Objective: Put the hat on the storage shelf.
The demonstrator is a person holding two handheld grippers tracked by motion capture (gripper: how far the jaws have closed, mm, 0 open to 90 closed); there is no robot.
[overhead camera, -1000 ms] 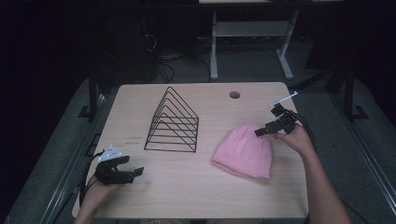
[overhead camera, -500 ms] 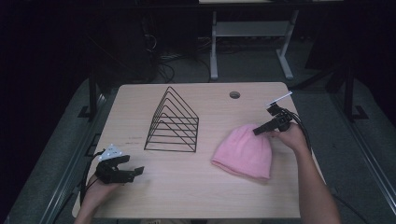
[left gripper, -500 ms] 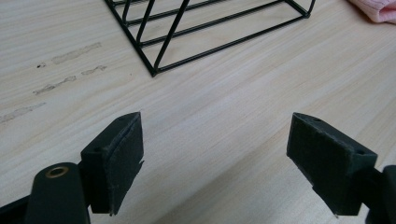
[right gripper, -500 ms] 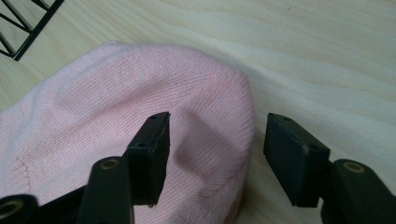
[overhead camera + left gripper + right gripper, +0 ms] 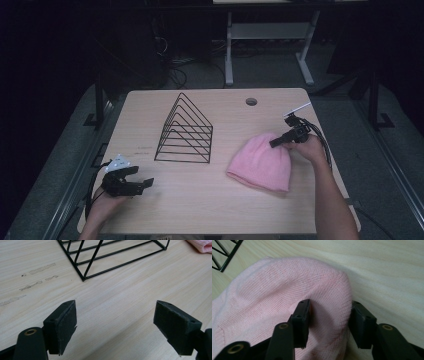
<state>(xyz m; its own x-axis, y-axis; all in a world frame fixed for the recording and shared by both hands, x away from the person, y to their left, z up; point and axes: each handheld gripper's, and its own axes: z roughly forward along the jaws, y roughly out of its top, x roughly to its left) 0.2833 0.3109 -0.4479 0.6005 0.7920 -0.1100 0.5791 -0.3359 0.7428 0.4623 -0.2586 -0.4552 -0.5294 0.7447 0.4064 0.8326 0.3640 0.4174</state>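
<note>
- Two grippers are at the table; nearest the person, the left gripper (image 5: 142, 184) hovers at the near left corner of the table (image 5: 200, 210), jaws standing wide apart with nothing between them.
- Pink knit hat (image 5: 262, 161) lies flat on the right half of the table, crown toward the far right edge.
- Right gripper (image 5: 328, 315) sits on the hat's crown; its jaws have just been closing and a fold of knit bulges between the pads, which appear to press on it.
- Judgement: the hat is light, soft and limp; it will sag and drape when lifted. A pinched fold near the crown or the brim gives the surest hold.
- Black wire rack (image 5: 186, 131) stands farther back, left of the hat, well apart from both grippers.
</note>
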